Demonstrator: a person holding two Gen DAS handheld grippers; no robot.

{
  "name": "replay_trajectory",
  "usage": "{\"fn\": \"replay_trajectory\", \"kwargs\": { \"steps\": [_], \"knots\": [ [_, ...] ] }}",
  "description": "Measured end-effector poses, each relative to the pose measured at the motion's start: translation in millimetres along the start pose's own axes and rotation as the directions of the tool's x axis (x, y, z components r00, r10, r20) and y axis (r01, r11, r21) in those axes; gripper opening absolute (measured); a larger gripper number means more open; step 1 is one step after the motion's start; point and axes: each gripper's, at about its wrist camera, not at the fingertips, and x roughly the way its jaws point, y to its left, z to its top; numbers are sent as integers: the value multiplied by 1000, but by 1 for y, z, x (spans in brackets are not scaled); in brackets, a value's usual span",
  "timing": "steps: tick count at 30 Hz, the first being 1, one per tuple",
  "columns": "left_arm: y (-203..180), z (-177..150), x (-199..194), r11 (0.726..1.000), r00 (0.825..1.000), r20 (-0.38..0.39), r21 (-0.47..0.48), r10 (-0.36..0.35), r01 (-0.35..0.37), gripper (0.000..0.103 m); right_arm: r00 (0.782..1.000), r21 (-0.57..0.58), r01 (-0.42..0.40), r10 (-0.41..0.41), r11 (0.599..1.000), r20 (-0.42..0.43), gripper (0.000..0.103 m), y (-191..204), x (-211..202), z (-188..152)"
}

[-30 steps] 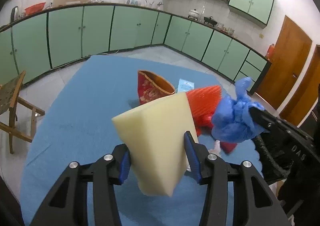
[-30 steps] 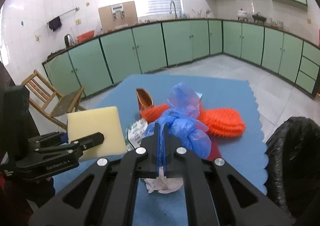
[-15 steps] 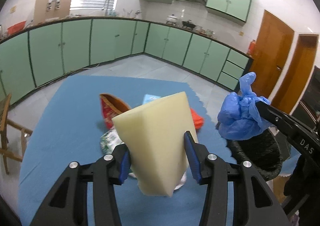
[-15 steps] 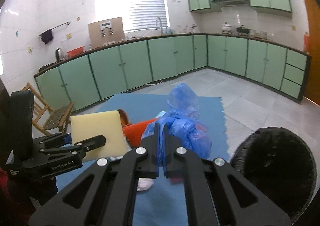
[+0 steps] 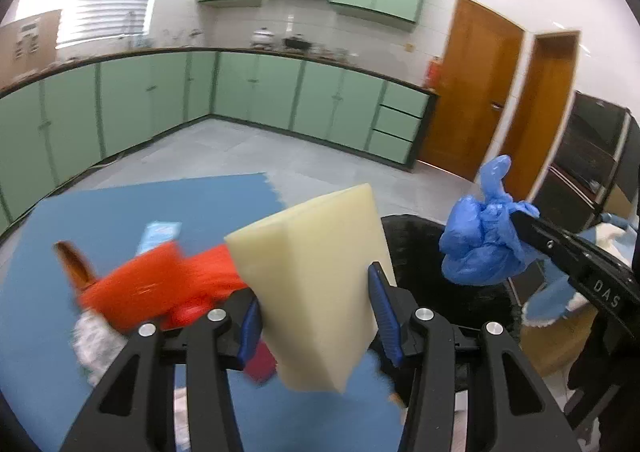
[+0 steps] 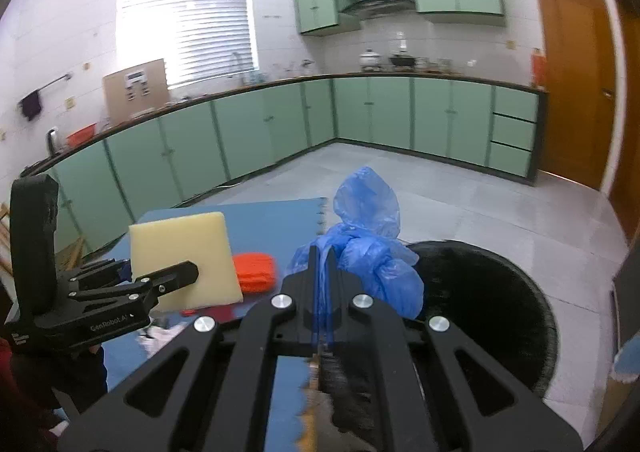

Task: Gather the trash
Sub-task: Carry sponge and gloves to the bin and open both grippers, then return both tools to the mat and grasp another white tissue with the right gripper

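Our left gripper [image 5: 316, 316] clamps a smooth cream foam wedge [image 5: 316, 284]; our right gripper [image 6: 322, 252] pinches a crinkled blue bag [image 6: 372, 252]. The round black bin [image 6: 500, 292] gapes at three o'clock beyond the mat's [image 5: 120, 208] scalloped edge.

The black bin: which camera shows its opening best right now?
The right wrist view. There the black bin shows nearly its whole round rim and dark inside, just beyond the blue plastic bag. The left wrist view shows only part of the bin, cut off by the foam block and bag.
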Motion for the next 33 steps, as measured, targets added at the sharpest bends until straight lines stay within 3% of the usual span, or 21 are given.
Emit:
{"fn": "replay_trajectory", "kwargs": {
  "steps": [8,14,16,17,19,23,25,28,33],
  "knots": [
    [-66,14,65,992,992,-45,50,-118,120,48,995,75,101,-99,992,-31,1,-70,3,-25],
    [-99,12,107,985,985,-97,87,-141,150,48,984,127,165,-156,978,-84,2,-117,16,-51],
    [-107,9,124,982,979,-130,93,-155,167,50,978,130,191,-177,973,-112,7,-126,21,-61],
    [-109,8,128,981,978,-143,98,-154,169,52,973,133,211,-194,968,-127,10,-132,23,-67],
    [-112,6,139,979,972,-173,101,-157,176,54,968,141,227,-208,964,-138,29,-134,24,-73],
    [-110,6,136,980,973,-172,92,-156,173,65,961,150,259,-239,954,-140,44,-138,23,-84],
    [-106,7,131,982,976,-163,94,-145,162,67,959,149,268,-248,952,-136,65,-133,20,-86],
    [-94,7,116,986,984,-135,104,-119,134,71,954,141,291,-276,946,-116,87,-119,15,-84],
    [-57,7,78,993,994,-93,97,-61,70,74,970,139,238,-227,961,-93,91,-86,14,-69]
  ]
}}
